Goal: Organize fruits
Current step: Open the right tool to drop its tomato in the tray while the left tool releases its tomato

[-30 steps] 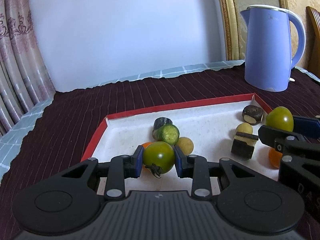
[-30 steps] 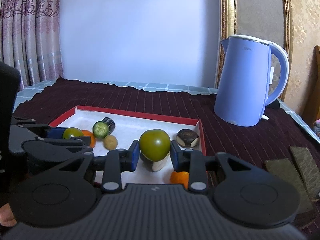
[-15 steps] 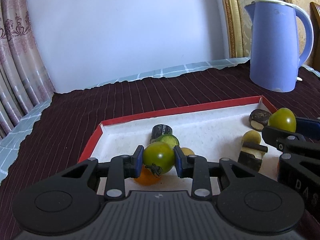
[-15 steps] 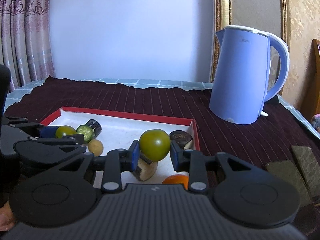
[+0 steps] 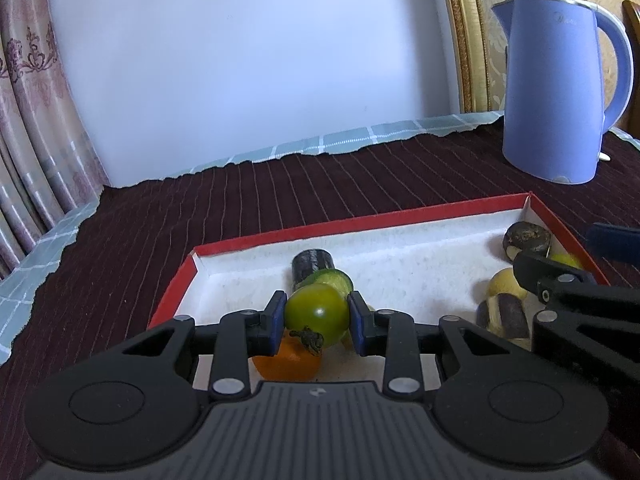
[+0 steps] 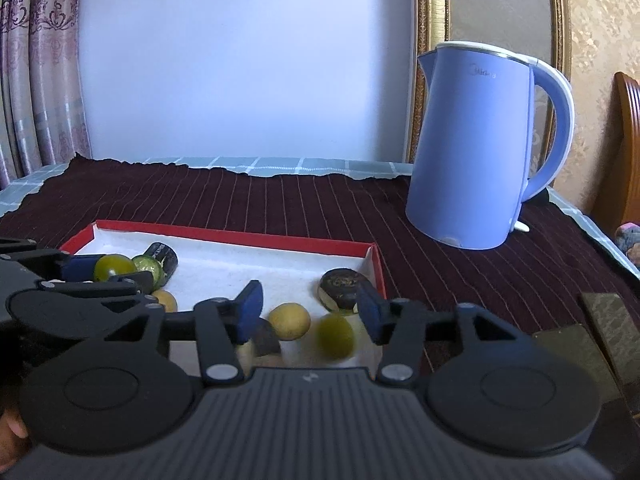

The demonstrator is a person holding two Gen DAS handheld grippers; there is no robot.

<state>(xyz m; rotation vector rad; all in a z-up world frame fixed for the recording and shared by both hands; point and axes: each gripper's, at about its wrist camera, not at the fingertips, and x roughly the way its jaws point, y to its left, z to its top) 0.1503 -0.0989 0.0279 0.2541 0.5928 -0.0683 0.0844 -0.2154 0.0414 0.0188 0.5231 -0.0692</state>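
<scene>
Left gripper (image 5: 316, 322): we are clamping a green tomato (image 5: 316, 316) over the red-rimmed tray (image 5: 360, 224), its dried stem (image 5: 308, 338) pointing toward the camera and down; round, no long axis. Right gripper (image 6: 310, 312): we are opening the jaws, pads clear of a second tomato (image 6: 335, 337), blurred, low between them over the tray's right end. An orange fruit (image 5: 286, 360) is lying half hidden beneath the left gripper. A cucumber piece (image 5: 316, 272) is showing partly behind the held tomato.
</scene>
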